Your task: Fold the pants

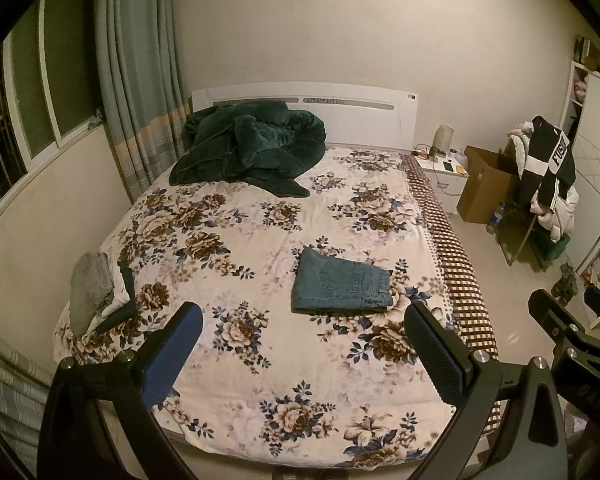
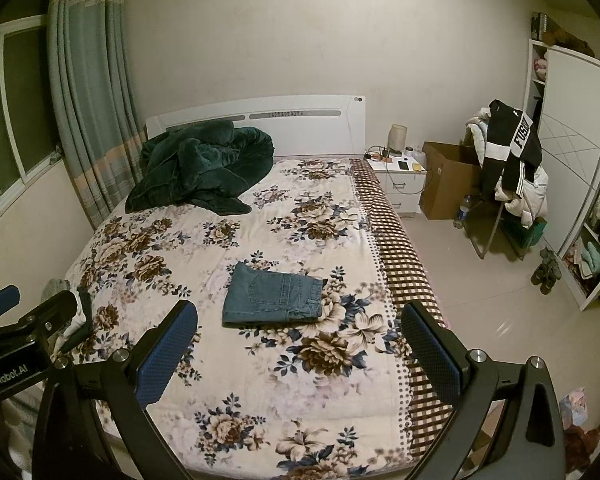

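Note:
The blue denim pants (image 1: 342, 286) lie folded into a flat rectangle on the floral bedspread (image 1: 236, 240), right of its middle; they also show in the right wrist view (image 2: 274, 296). My left gripper (image 1: 302, 344) is open and empty, held back from the pants above the bed's near end. My right gripper (image 2: 298, 344) is open and empty too, equally far back. The right gripper's body shows at the right edge of the left wrist view (image 1: 568, 332). The left gripper's body shows at the left edge of the right wrist view (image 2: 20, 328).
A dark green blanket (image 1: 252, 148) is heaped at the headboard. Grey and dark clothes (image 1: 94, 290) lie at the bed's left edge. Right of the bed are a nightstand (image 2: 400, 176), a cardboard box (image 2: 448, 180), a chair piled with clothes (image 2: 512, 168) and a wardrobe (image 2: 576, 128).

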Motion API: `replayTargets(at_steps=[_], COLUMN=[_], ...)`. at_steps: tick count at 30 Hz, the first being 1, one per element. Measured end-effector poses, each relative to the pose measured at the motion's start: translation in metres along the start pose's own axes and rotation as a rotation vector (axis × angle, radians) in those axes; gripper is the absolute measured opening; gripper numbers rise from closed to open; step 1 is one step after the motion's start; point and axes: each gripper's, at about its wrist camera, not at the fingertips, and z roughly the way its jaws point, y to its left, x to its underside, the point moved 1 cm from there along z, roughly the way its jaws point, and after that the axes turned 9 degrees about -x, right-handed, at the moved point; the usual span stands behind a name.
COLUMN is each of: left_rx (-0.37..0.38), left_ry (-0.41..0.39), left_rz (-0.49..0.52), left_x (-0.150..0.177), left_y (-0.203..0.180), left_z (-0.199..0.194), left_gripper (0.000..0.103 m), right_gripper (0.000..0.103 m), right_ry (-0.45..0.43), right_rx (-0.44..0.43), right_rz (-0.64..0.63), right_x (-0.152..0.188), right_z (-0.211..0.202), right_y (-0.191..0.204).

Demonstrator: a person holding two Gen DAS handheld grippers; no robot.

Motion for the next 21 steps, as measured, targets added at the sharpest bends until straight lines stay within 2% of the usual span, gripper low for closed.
replayTargets(at_steps=[21], left_rx=[-0.008], left_ry=[-0.024], left_rz=[-0.005], left_x=[-0.002], left_y=[0.005], left_z=[-0.012], left_gripper=[0.103], right_gripper=[0.103], right_ry=[0.0], right_rx=[0.0], right_rz=[-0.001], right_x=[0.0], right_z=[0.0], right_y=[0.002])
